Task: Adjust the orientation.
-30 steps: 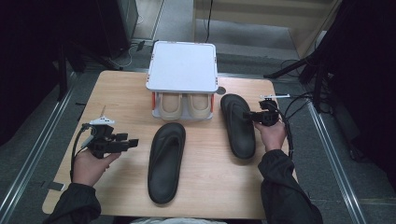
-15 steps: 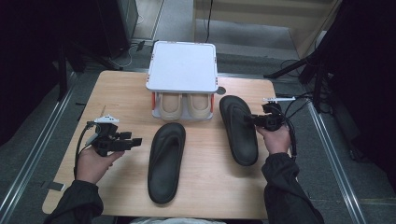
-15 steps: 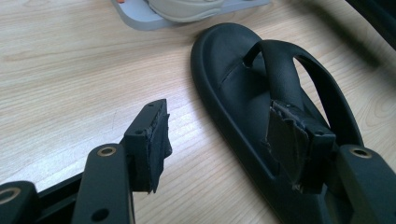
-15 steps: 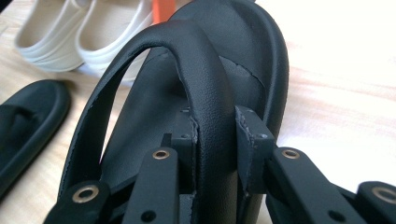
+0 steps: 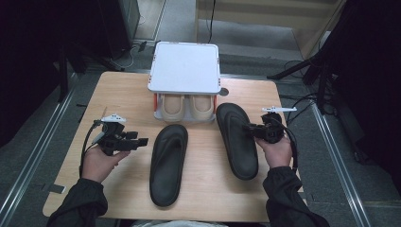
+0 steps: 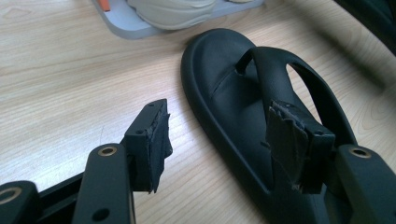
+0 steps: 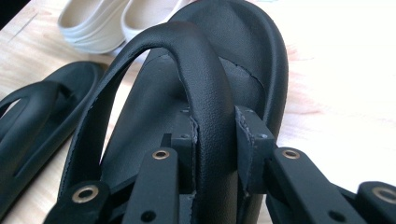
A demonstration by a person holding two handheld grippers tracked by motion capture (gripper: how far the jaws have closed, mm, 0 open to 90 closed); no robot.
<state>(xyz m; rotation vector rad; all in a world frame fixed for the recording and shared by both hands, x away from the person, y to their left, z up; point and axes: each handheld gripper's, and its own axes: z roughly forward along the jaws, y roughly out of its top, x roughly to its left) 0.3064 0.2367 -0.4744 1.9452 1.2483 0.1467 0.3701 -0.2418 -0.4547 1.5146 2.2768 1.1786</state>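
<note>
Two black flip-flops lie on the wooden table [image 5: 123, 94]. In the high view my right gripper [image 5: 249, 127] comes in from the right onto the right flip-flop [image 5: 236, 146]. The right gripper view shows that gripper [image 7: 217, 135] shut on the flip-flop's thick strap [image 7: 205, 70], both pads pressing on it. The left flip-flop [image 5: 169, 163] lies flat in the middle. My left gripper [image 5: 142, 142] is open just left of it. In the left gripper view the gripper [image 6: 219, 119] straddles the edge of the left flip-flop [image 6: 224, 60], one pad over the sole, without touching it.
A white rack [image 5: 184, 66] with a flat top stands at the back of the table. A pair of beige slippers [image 5: 187, 108] sits on its lower shelf, right behind the flip-flops' toes. The table's left side and front strip are bare wood.
The right hand has drawn the right flip-flop toward the near edge of the table by its strap. The left hand and the left flip-flop have hardly moved.
</note>
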